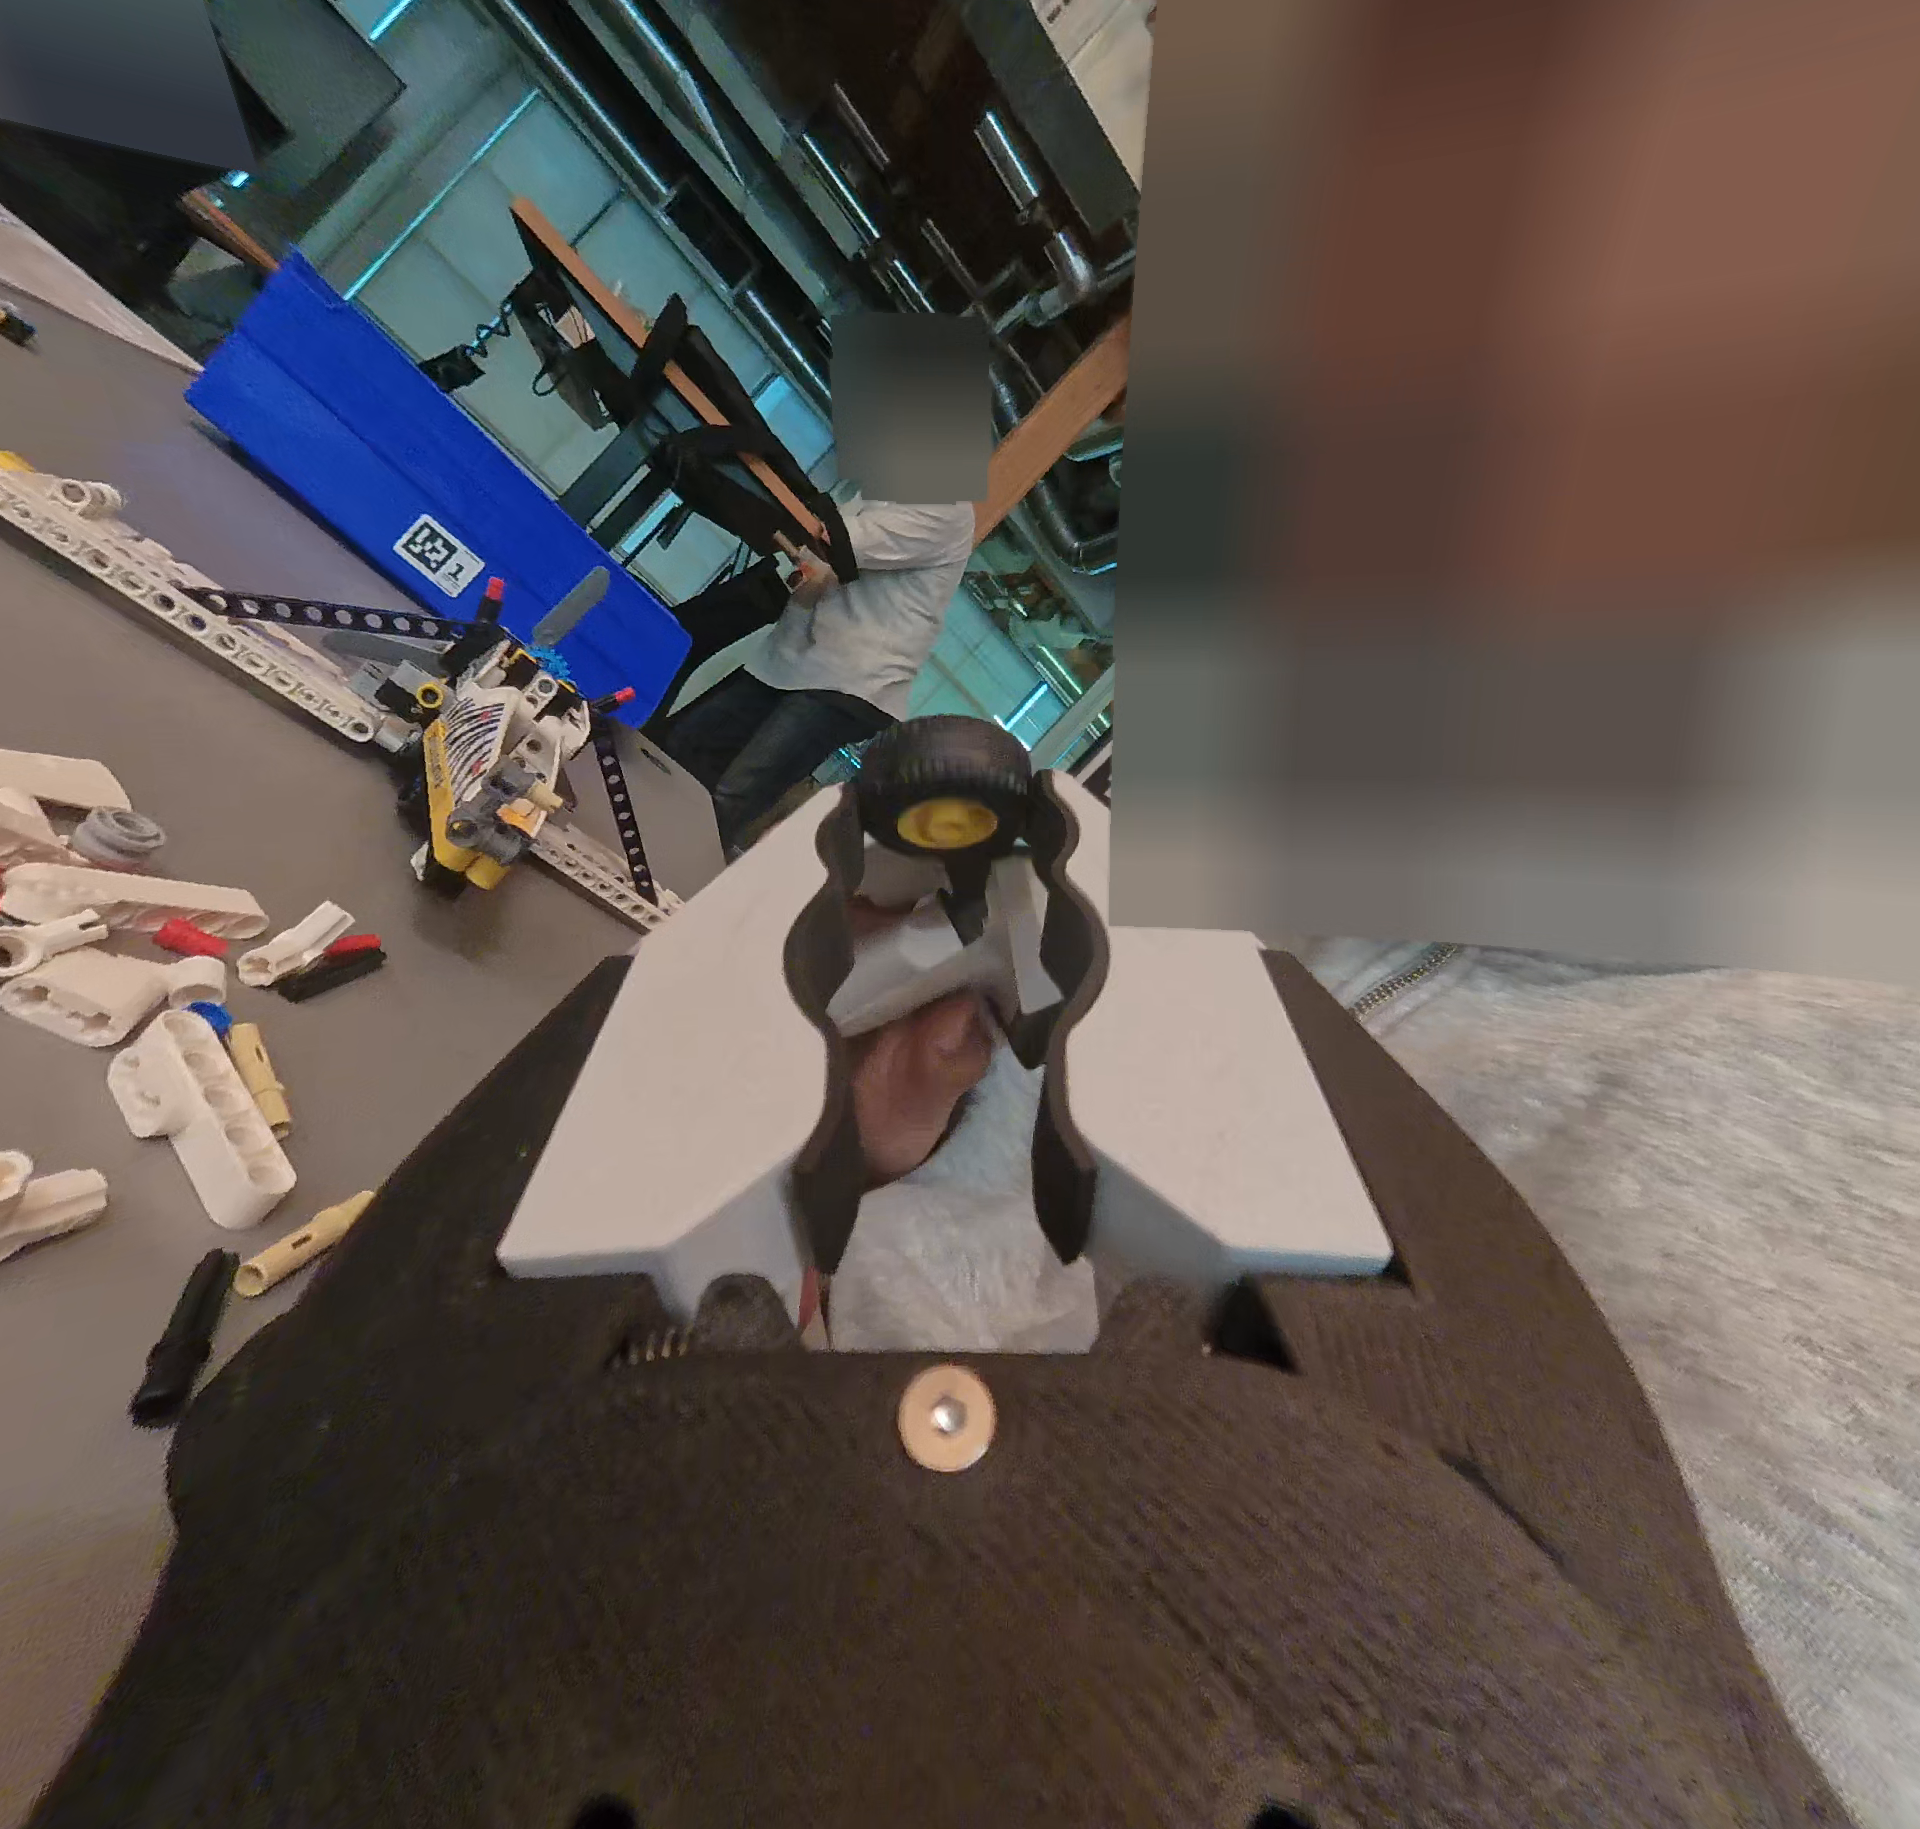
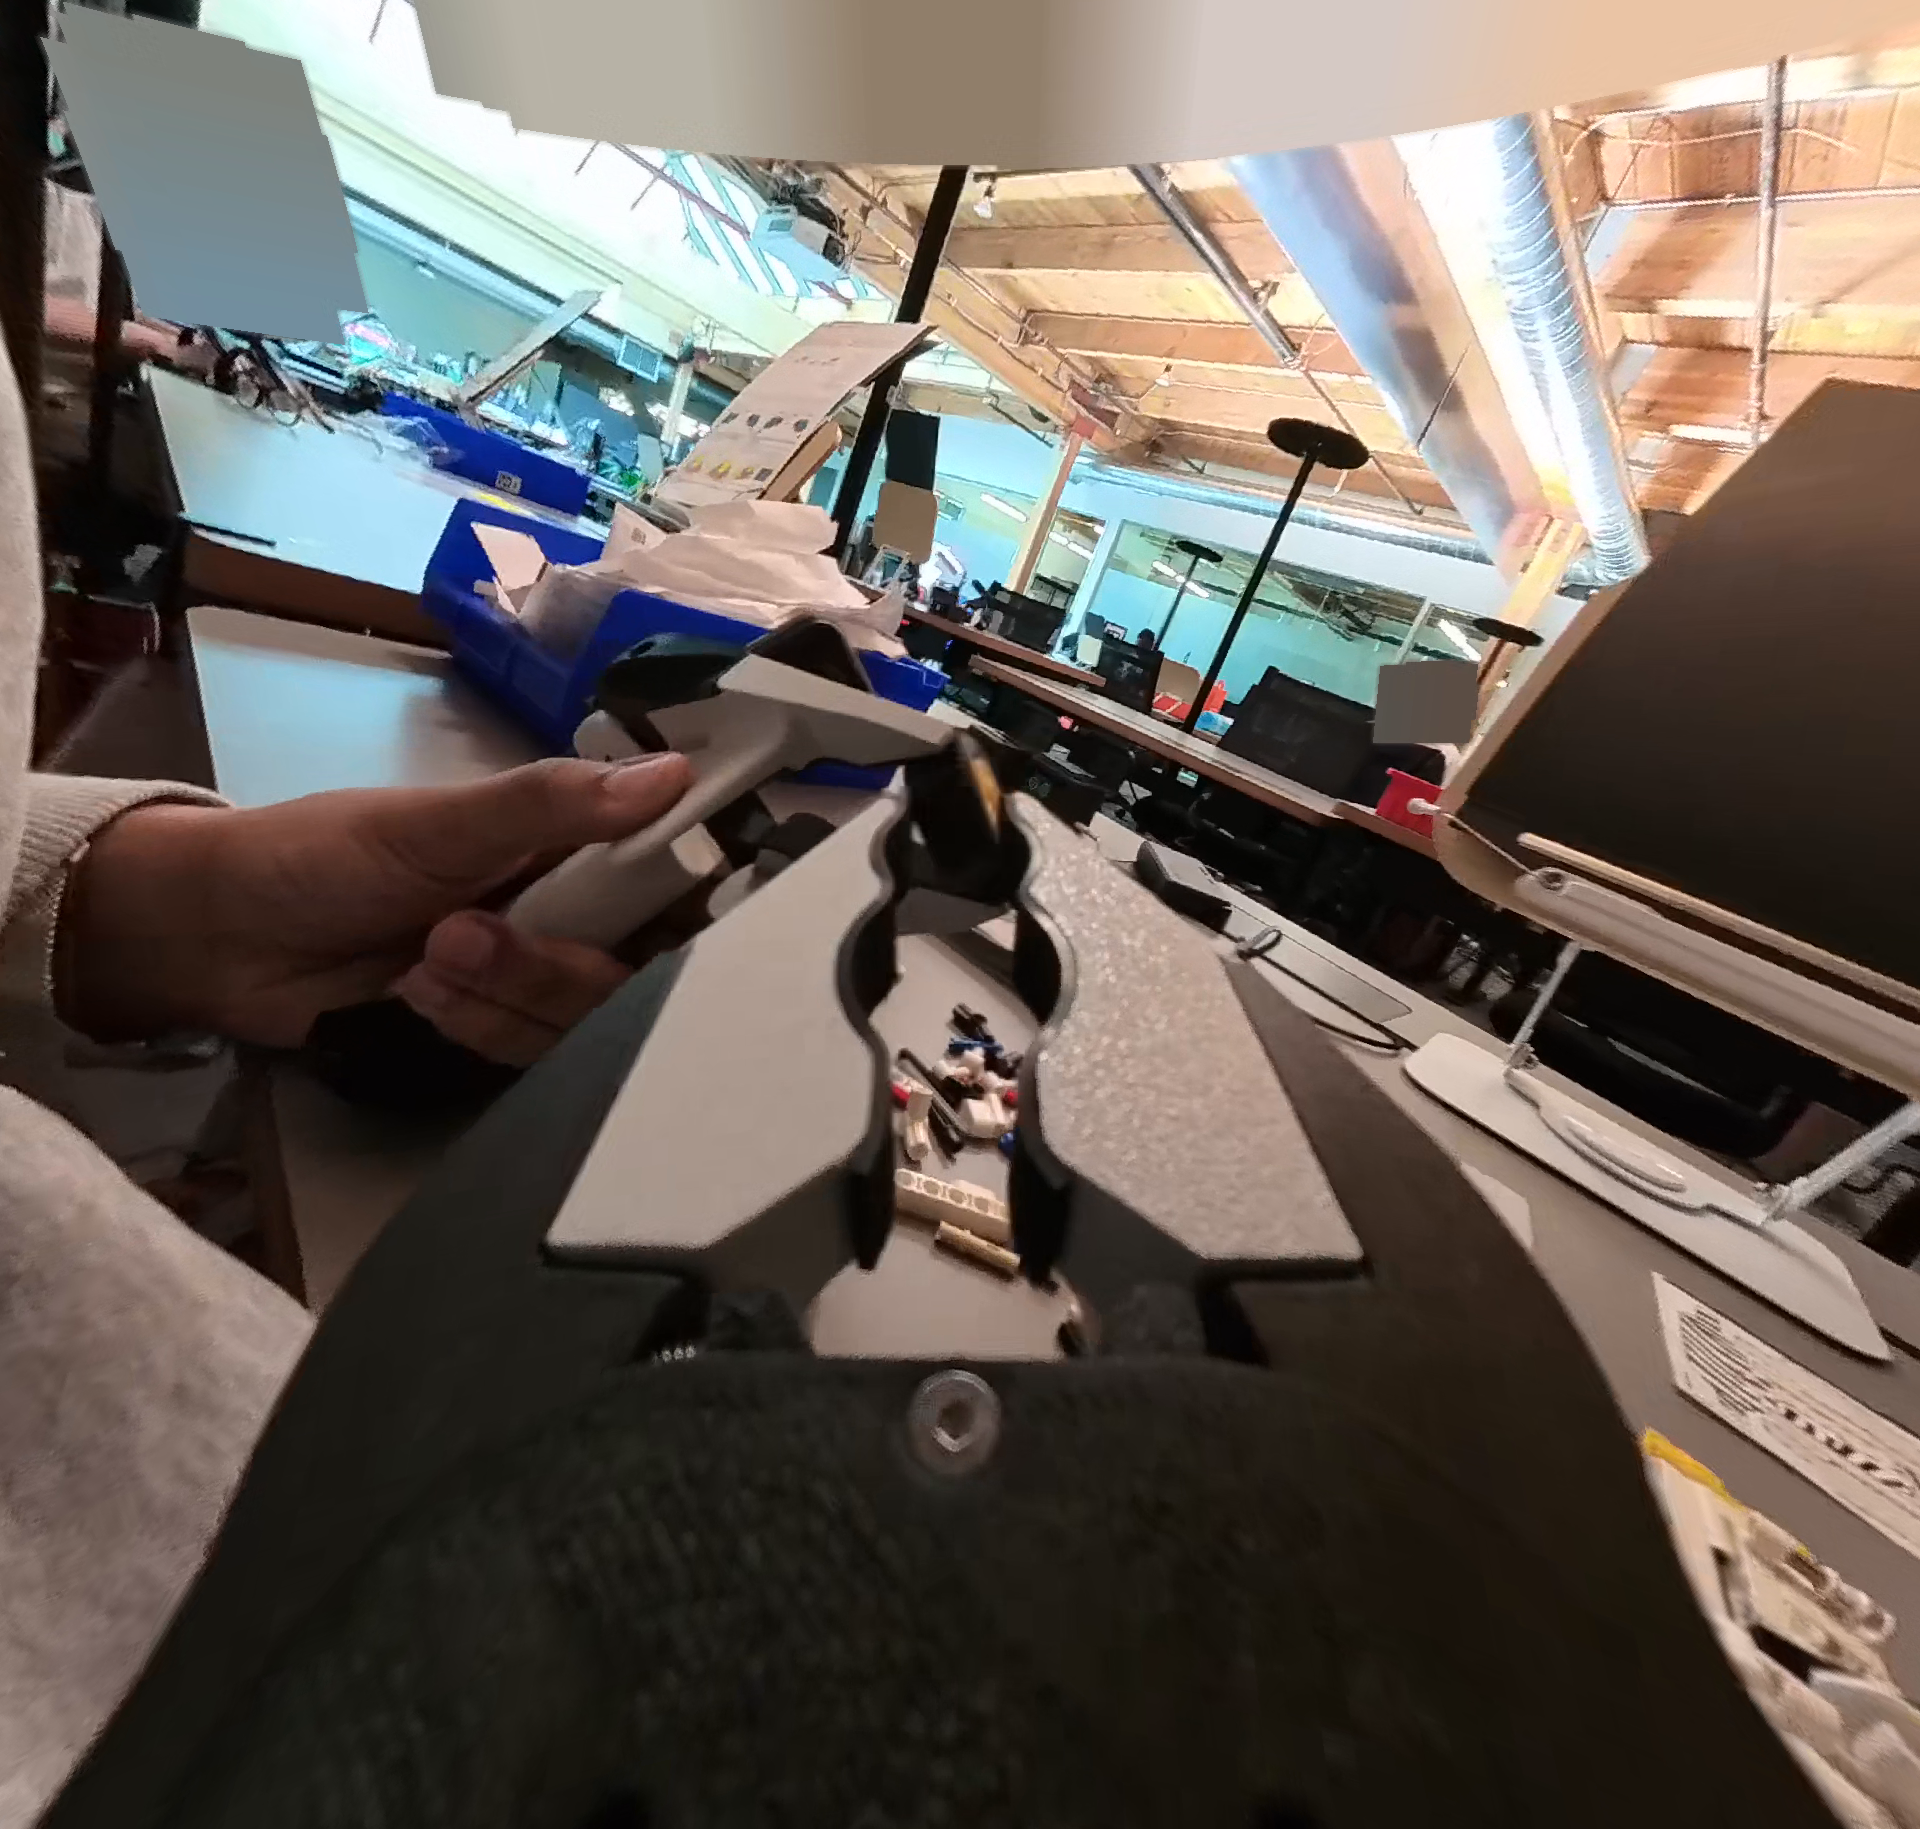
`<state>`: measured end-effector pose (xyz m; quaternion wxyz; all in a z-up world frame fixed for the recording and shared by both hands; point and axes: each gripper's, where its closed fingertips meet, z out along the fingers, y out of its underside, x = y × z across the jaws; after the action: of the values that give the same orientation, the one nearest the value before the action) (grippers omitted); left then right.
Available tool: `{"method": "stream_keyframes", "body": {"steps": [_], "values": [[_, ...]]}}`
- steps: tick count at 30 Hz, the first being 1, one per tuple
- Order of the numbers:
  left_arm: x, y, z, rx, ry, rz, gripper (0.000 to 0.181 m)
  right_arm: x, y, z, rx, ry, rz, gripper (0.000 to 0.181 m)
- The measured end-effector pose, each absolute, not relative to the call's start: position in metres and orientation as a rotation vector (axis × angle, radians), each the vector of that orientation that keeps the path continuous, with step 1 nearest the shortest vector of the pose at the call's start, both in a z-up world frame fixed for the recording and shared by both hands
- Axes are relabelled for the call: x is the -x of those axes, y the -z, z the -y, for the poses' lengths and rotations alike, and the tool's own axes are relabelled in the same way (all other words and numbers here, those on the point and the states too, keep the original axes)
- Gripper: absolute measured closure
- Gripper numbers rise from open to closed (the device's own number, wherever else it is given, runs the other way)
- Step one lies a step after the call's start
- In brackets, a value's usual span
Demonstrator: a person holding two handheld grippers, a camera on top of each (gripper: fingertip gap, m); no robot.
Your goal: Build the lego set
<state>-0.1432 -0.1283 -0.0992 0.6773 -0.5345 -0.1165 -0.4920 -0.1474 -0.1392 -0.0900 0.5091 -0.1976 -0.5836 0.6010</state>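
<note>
The left gripper (image 1: 951, 823) has its jaws closed on a small wheel (image 1: 945, 792), a black ribbed tyre on a yellow hub. The wheel is held up off the desk (image 1: 260, 771), pinched at the fingertips, with the hub face turned back toward the camera, so its axle runs roughly along the fingers.

In the right wrist view the same wheel (image 2: 961, 808) shows edge-on, a sliver of yellow on its side, sitting at the tips of the right gripper (image 2: 961, 844). Those jaws stand narrowly apart around it; whether they grip it cannot be told. The left gripper (image 2: 769, 740) comes in from the left, with a hand (image 2: 343, 906) on its handle.

On the desk, the partly built model (image 1: 499, 751) of white, yellow, grey and black parts lies near the far edge, beside the blue bin (image 1: 416, 491). Its long white holed beam (image 1: 187, 616) runs along the desk from the left edge to the model, with a black beam (image 1: 312, 616) close above it. Loose pieces (image 1: 187, 1031), white connectors, tan and black pins, and red bits, are scattered at the left edge. A monitor (image 2: 1714, 699) on a stand is at the right side.
</note>
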Motion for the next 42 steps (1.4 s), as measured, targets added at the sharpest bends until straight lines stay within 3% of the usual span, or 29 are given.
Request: {"method": "stream_keyframes", "body": {"steps": [3, 9, 18, 33, 39, 42], "values": [[0.146, 0.096, 0.132, 1.164, 1.124, 0.261, 0.151, 0.145, 0.086, 0.131, 0.496, -1.464, 1.362, 0.181], [0.139, 0.099, 0.129, 1.212, 1.119, 0.241, 0.151, 0.145, 0.09, 0.129, 0.491, -1.428, 1.394, 0.18], [0.129, 0.09, 0.134, 1.182, 1.133, 0.144, 0.153, 0.138, 0.096, 0.142, 0.315, -1.264, 1.454, 0.156], [0.109, 0.094, 0.129, 1.29, 0.992, 0.02, 0.152, 0.134, 0.088, 0.132, 0.332, -1.236, 1.364, 0.148], [0.115, 0.097, 0.127, 1.297, 0.991, 0.062, 0.152, 0.127, 0.087, 0.137, 0.296, -1.263, 1.377, 0.154], [0.117, 0.098, 0.127, 1.295, 1.027, 0.089, 0.152, 0.127, 0.091, 0.14, 0.254, -1.236, 1.428, 0.165]]}}
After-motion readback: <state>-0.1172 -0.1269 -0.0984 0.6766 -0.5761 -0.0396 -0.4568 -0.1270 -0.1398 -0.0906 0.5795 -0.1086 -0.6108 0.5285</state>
